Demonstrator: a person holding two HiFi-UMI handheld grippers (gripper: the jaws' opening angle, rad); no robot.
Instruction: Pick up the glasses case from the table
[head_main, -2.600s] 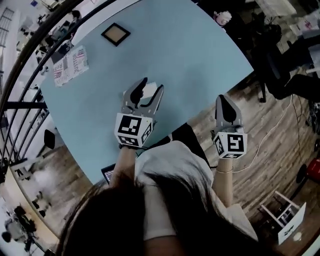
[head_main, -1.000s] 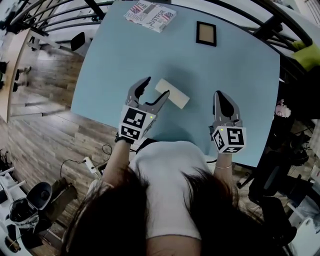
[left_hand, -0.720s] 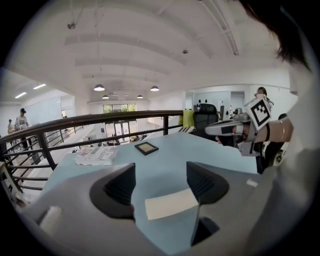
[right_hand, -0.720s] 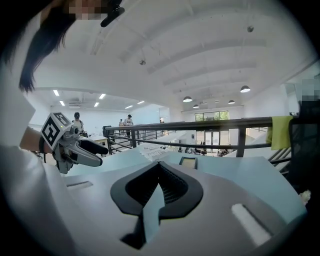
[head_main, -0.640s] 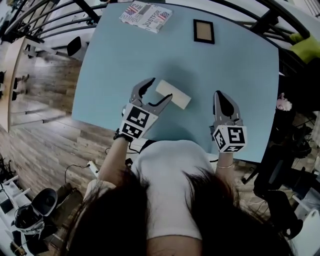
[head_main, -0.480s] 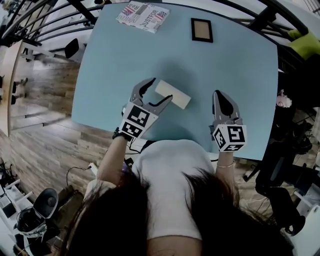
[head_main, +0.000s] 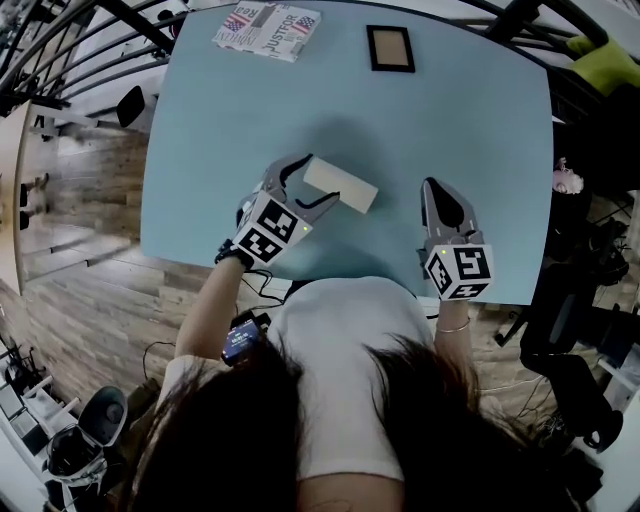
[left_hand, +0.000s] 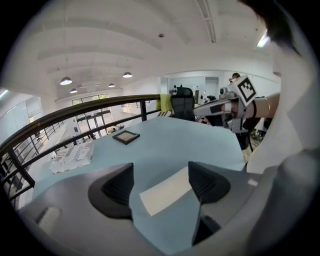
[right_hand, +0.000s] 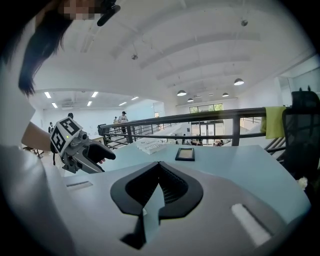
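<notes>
The left gripper (head_main: 314, 180) had just been opening its jaws, which stood wide. The glasses case (head_main: 345, 186) lay untouched on the table (head_main: 450, 120) between them. It looked rigid, light and smooth, best pinched across its short width. Its long axis slanted forward toward the right jaw. The right gripper (head_main: 436, 187), beyond it, stayed clenched and empty.

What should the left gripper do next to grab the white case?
Probably ease forward and down a little more. The left gripper has just been opening its jaws, which now stand wide. The case lies flat on the table with its near end between them, not yet pinched. Going deeper would let them close around it.
</notes>
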